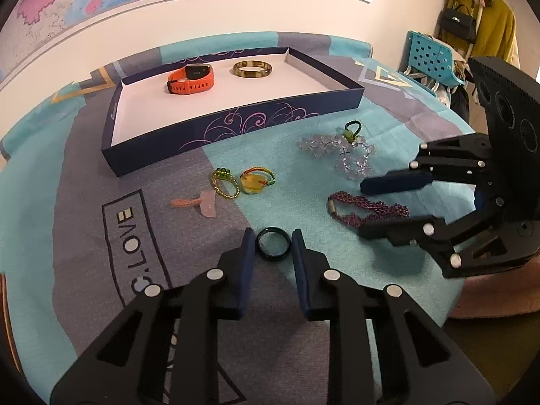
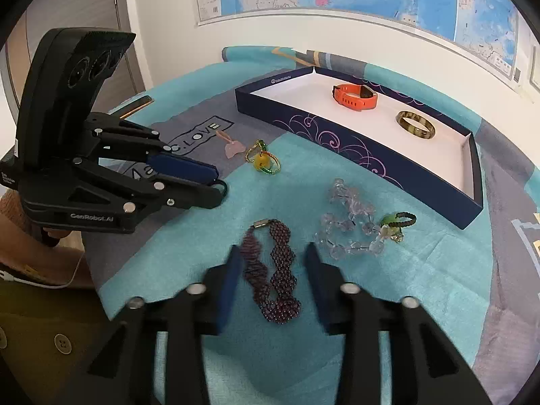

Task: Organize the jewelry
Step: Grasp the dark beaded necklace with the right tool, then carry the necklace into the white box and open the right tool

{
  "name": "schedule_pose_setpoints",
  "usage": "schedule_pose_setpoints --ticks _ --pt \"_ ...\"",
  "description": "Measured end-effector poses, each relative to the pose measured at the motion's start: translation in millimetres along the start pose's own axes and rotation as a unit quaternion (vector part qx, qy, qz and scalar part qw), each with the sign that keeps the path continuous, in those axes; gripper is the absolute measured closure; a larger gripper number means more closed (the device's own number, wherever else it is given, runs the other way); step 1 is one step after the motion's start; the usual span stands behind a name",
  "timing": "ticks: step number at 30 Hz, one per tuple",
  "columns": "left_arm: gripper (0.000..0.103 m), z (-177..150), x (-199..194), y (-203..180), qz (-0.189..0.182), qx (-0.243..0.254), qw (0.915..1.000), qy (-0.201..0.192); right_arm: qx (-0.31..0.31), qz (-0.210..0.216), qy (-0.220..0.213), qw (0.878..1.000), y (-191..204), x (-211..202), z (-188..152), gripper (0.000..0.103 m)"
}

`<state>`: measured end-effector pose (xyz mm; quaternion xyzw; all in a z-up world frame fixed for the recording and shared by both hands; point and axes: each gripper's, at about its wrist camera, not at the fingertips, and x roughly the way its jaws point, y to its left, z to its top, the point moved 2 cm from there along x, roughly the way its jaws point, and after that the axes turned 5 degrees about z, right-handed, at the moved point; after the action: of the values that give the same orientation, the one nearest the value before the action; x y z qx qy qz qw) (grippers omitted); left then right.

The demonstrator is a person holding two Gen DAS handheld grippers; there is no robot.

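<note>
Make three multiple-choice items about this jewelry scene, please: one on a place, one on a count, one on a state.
1. Where does the dark ring lie?
A. in the box
B. between the left gripper fingers
C. on the purple bracelet

2. How many pieces lie in the box?
A. two
B. four
C. none

3. How is the right gripper?
A. shut on a ring
B. open over the purple bracelet
C. open inside the box

Key: 1 B, the ring sits on the cloth between the two pads. 2 A, only the orange watch and the bangle. 3 B, the fingers stand apart on either side of the bracelet.
</note>
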<state>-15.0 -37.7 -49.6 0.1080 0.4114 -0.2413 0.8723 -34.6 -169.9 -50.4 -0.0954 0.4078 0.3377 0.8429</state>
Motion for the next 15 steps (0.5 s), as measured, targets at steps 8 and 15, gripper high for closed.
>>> schedule_pose_setpoints --ticks 8,15 --pt "0.08 1 -4 2 0.004 -0.012 0.9999 -0.006 0.03 0.027 -0.009 0.999 -7 -3 2 0.099" --pt "0.08 7 -11 11 -0.005 -0.035 0.9992 -0.02 0.049 0.037 -0.044 0.997 -16 -21 16 0.099"
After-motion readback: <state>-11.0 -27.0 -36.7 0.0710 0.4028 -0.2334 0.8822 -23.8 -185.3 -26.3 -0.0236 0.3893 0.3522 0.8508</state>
